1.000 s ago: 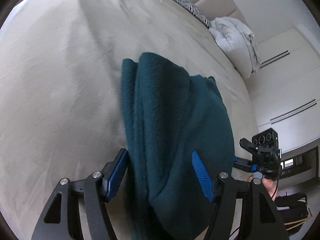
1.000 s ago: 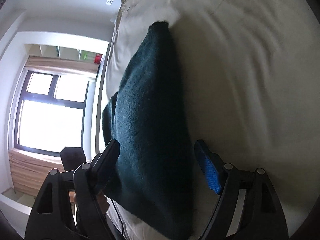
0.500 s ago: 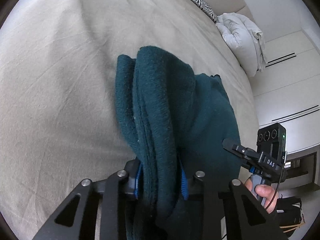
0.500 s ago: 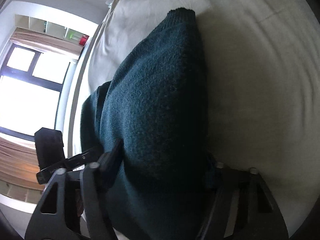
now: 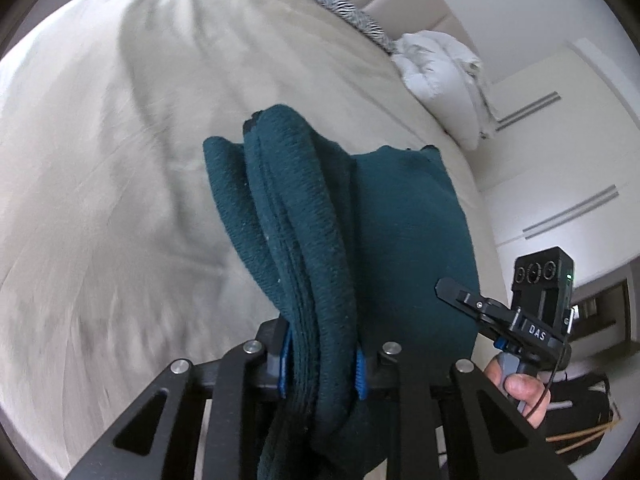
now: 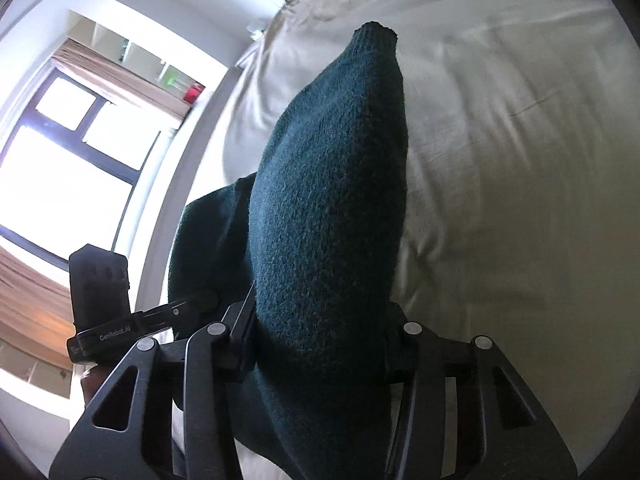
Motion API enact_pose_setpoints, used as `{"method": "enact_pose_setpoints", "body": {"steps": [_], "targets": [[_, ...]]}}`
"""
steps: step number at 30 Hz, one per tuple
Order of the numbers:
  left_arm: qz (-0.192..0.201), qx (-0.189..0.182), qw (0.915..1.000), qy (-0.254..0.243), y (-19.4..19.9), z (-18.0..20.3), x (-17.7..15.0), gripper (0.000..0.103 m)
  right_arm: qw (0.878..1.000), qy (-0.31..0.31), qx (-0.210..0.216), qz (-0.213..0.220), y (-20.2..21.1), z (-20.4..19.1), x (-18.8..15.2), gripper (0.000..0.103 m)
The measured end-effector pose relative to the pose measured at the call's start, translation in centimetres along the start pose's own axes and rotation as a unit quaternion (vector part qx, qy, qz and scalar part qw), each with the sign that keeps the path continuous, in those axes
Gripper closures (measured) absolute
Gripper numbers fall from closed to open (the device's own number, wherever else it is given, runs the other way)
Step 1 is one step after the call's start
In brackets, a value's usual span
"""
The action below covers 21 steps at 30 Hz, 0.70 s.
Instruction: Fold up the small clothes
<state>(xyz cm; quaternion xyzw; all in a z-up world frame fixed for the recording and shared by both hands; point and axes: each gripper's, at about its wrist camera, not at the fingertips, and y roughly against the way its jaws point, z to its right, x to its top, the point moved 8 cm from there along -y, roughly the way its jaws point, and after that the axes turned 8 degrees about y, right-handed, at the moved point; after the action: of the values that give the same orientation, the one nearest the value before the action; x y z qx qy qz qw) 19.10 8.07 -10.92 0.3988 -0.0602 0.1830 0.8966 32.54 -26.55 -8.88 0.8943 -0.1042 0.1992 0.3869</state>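
The left gripper (image 5: 320, 372) is clenched on a bunched edge of the dark green sweater (image 5: 360, 240), its blue pads (image 5: 283, 364) pressed into several stacked layers of knit. The right gripper (image 6: 320, 344) is clamped on the other end of the same sweater (image 6: 332, 200); both sets of jaws have just been closing, with the cloth between them. The sweater hangs between the two grippers above the beige bed (image 5: 100, 160), its far end drooping toward the sheet, already folded along its length into a thick strip. The step in hand looks like carrying the gathered end over for a further fold. The next move calls for both grippers travelling together at even height, laying the held end onto the far end squarely, then letting go without dragging the layers apart.
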Motion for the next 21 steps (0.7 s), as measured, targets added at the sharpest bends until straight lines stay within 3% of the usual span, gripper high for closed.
{"method": "enact_pose_setpoints", "body": {"steps": [7, 12, 16, 19, 21], "targets": [[-0.008, -0.007, 0.999, -0.042, 1.6, 3.6, -4.8, 0.078, 1.0, -0.004, 0.015, 0.01, 6.7, -1.1, -4.2, 0.06], [-0.014, 0.001, 0.9977, -0.067, 1.0, 4.8, -8.3, 0.078, 1.0, -0.01, 0.015, 0.01, 10.5, 0.4, -8.2, 0.06], [-0.025, 0.022, 0.9977, -0.059, -2.0, 3.1, -9.5, 0.077, 1.0, -0.02, 0.01, 0.007, 9.7, 2.5, -10.8, 0.06], [-0.042, 0.047, 0.9972, -0.04, -5.1, 0.1, -9.9, 0.076, 0.999, -0.048, 0.017, -0.006, 6.8, 5.3, -12.3, 0.059], [-0.042, 0.041, 0.9979, -0.028, -5.9, -1.1, -10.2, 0.073, 0.997, -0.069, -0.008, -0.02, 5.0, 8.3, -13.6, 0.054]]}}
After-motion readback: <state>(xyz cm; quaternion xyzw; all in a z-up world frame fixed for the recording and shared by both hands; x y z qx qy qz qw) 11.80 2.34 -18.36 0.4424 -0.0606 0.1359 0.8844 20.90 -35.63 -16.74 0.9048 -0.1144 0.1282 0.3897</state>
